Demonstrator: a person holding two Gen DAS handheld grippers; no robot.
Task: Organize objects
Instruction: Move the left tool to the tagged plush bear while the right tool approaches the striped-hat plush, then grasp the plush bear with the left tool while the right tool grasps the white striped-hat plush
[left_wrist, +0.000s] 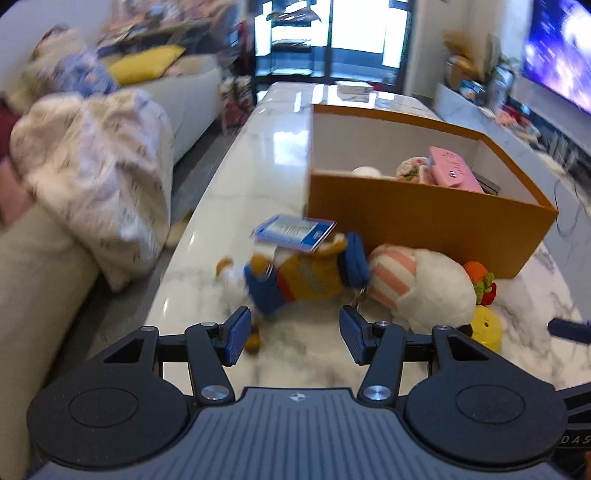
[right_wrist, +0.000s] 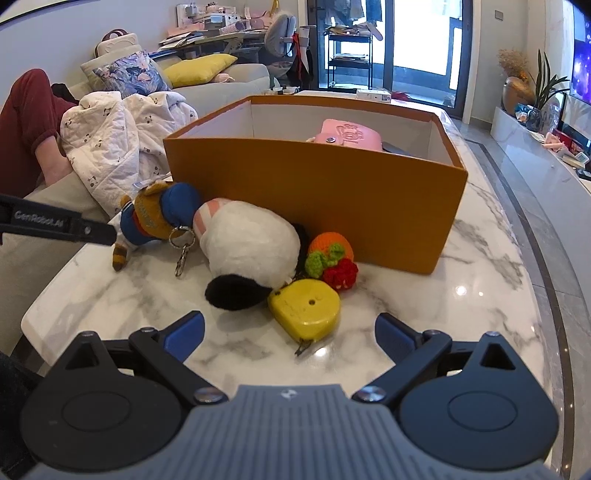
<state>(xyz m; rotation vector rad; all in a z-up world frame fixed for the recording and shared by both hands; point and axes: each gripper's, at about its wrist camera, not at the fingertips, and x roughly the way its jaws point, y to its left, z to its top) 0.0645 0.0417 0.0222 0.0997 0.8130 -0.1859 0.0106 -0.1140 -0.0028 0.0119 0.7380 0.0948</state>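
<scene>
- Left tongs (left_wrist: 293, 334): jaws apart, nothing between the pads, hovering just short of the raccoon plush keychain (left_wrist: 295, 275).
- Right tongs (right_wrist: 290, 336): spread wide, empty, poised over the yellow tape measure (right_wrist: 304, 306).
- Raccoon plush keychain: lying on the marble desk (right_wrist: 480, 295), blue tag on top, touching the white plush (right_wrist: 251, 254).
- White plush: resting against the orange box (right_wrist: 332, 199) front wall.
- Crocheted orange-and-red charm (right_wrist: 332, 262): between white plush, tape measure and box.
- Pink pouch (right_wrist: 351, 136): inside the box.
- Sofa with quilt (right_wrist: 114, 144): beside the desk.
</scene>
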